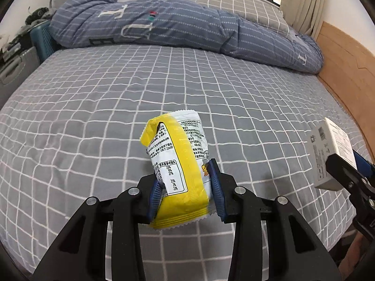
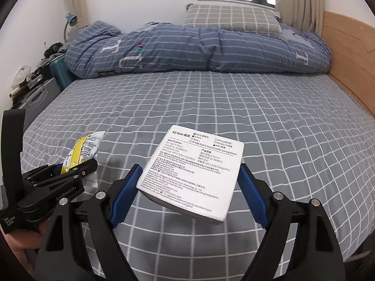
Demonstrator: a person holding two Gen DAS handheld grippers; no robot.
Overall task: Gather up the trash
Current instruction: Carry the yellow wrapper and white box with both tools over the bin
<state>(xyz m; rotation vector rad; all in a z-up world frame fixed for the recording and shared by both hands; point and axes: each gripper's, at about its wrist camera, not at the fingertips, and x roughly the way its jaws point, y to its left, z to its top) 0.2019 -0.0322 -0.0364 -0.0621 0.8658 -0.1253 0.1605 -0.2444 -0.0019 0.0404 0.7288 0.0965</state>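
Left tongs (image 1: pixel 187 187) are seen in the left wrist view clamped on a crinkled yellow-and-white plastic snack wrapper (image 1: pixel 178 164), held above the grey bed with white grid lines (image 1: pixel 93 107); a folded blue striped quilt (image 1: pixel 164 25) lies behind. Right tongs (image 2: pixel 189 190) are shown in the right wrist view closed against the sides of a flat white printed cardboard box (image 2: pixel 194 171), held tilted above the bed.

Crinkled yellow-and-white snack wrapper (image 1: pixel 178 161), black print. White cardboard box (image 2: pixel 194 171), black text. Grey bedsheet (image 1: pixel 93 107), white grid. Blue striped quilt (image 1: pixel 164 23). Blue gripper pads (image 2: pixel 252 194).
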